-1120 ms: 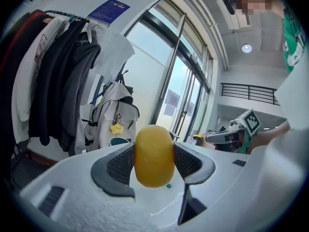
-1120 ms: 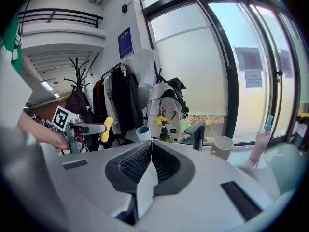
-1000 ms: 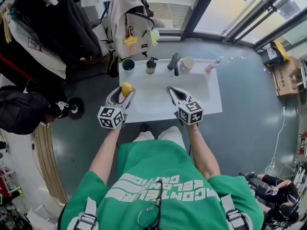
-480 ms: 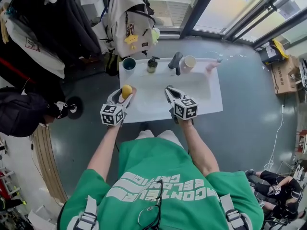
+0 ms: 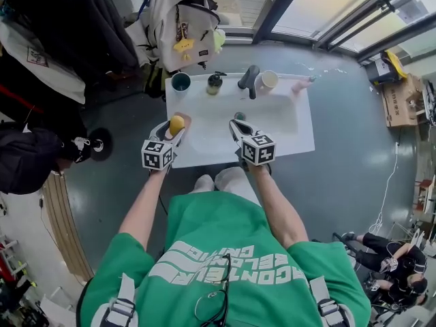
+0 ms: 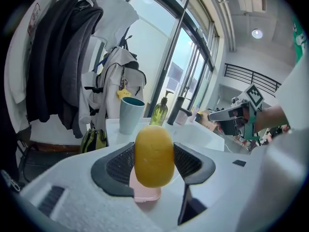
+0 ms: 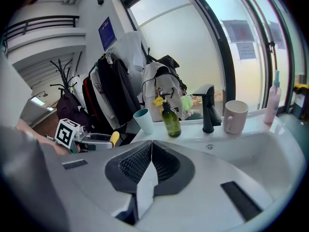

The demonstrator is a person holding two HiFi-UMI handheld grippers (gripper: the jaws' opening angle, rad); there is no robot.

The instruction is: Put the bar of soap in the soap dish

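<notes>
My left gripper (image 5: 175, 126) is shut on the yellow oval bar of soap (image 5: 177, 124), gripped upright between the ribbed pads (image 6: 120, 164). In the left gripper view the bar of soap (image 6: 154, 154) hangs just above a pink soap dish (image 6: 145, 191), which lies on the left part of the white sink counter (image 5: 204, 152). The bar hides most of the dish. My right gripper (image 5: 236, 123) is shut with nothing in it, over the basin's front. From the right gripper view the left gripper (image 7: 91, 140) and its bar of soap (image 7: 114, 138) show at the left.
Along the counter's back stand a teal cup (image 5: 181, 82), a green pump bottle (image 5: 214, 84), a black faucet (image 5: 248, 82), a white mug (image 5: 266, 82) and a pink bottle (image 5: 301, 85). A backpack (image 5: 180, 19) and dark coats (image 5: 61, 26) hang behind.
The right gripper has drifted a little left and closer to the counter's front. The left gripper still holds the soap over the counter's left part.
</notes>
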